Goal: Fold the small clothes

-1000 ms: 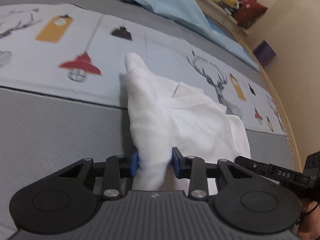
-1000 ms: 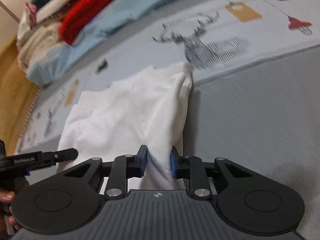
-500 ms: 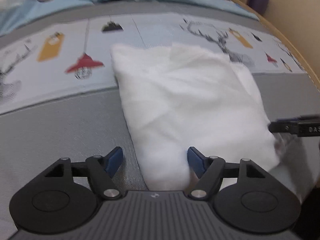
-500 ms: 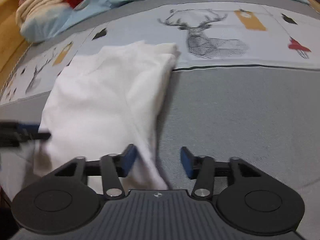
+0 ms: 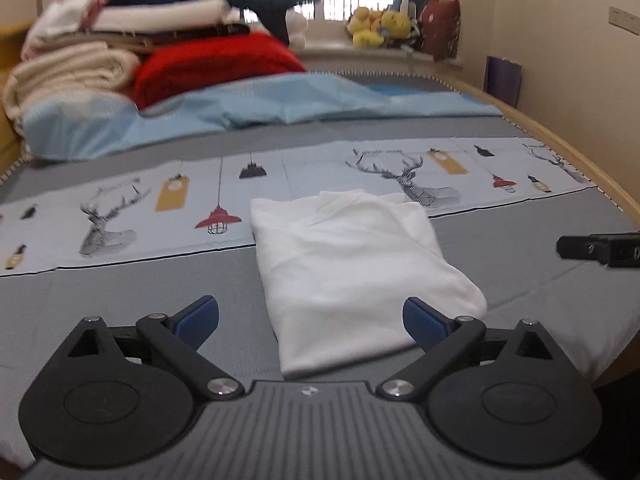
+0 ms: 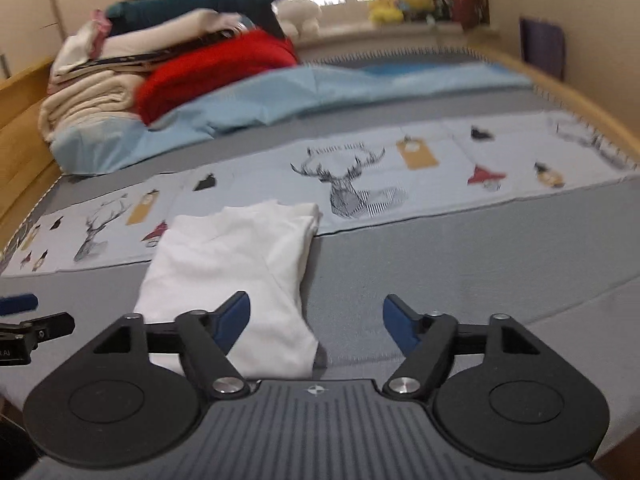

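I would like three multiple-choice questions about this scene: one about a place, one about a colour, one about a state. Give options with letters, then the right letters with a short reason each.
1. Where does the white garment lie?
A. on top of the clothes pile
B. on the grey bed cover, its far edge on the printed strip
C. on the windowsill

2. What colour is the folded item beside the cream blankets in the pile?
A. red
B. green
C. purple

3. What is the state of the left claw?
A. clamped on the garment
B. holding a toy
C. open, gripping nothing

Answers:
1. B, the garment rests flat on the grey bed cover and reaches onto the printed strip.
2. A, the red item sits next to the cream blankets.
3. C, its jaws are opening and the blue pads stand clear of the cloth.
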The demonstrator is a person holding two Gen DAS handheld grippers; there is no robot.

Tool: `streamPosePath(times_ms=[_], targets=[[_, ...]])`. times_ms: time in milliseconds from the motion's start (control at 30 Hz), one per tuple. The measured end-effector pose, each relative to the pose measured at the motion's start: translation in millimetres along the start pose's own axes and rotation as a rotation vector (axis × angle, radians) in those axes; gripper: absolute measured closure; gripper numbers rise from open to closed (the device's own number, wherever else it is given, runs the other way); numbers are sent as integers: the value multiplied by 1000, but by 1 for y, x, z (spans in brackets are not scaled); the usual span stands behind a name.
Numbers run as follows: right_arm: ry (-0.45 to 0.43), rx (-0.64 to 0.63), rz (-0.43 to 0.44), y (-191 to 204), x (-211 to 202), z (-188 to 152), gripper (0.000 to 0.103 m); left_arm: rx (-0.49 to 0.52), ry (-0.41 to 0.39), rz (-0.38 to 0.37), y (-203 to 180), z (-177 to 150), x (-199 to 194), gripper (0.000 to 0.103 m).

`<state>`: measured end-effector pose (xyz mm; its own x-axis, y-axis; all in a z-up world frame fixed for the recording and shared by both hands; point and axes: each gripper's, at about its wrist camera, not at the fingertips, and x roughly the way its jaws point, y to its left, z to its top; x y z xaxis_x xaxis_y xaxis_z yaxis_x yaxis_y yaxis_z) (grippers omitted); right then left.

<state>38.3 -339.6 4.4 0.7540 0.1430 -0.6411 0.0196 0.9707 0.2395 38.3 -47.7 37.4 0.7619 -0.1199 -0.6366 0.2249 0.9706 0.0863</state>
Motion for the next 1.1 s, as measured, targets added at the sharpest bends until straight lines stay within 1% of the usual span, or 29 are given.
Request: streamPosePath(times_ms=[100,167,233,300,433,500,567,667,733,833,1000,1100], targets=[[-20,-46,-2,18,-23,-18,26,26,-41,41,-16,-17,-24,2],[-54,-79,14,32,-37,-29,21,54,-29,61,-24,-26,-29,2],[-71,-125,-4,43,-45,-37,20,69,-20,74,-27,-32,-31,2],[-74,-156,-27,52,-48,-43,20,60,-9,88,-27,-38,-28,1],[-52,-174,-25,66,-45,-46,20,10,62,118,-22,-45,-14,0],[-48,-182,-28,70,-43,-46,20,-21,75,127,-20,-46,-11,0],[-39,-172,-32,72,-42,-47,20,-29,84,136,-22,-47,-9,0],[-27,-152,-38,69,-38,-54,20,-27,88,133,-26,-48,-9,0],[11,-138,-48,67,-31,-56,20,-26,100,111,-29,-48,-7,0],[18,-134,-48,67,-28,-58,20,-43,109,85,-30,-49,-4,0],[28,-139,-51,70,-25,-59,20,-71,113,104,-30,-48,-2,0],[29,-160,-47,71,-23,-60,20,-118,119,107,-24,-47,-1,0]])
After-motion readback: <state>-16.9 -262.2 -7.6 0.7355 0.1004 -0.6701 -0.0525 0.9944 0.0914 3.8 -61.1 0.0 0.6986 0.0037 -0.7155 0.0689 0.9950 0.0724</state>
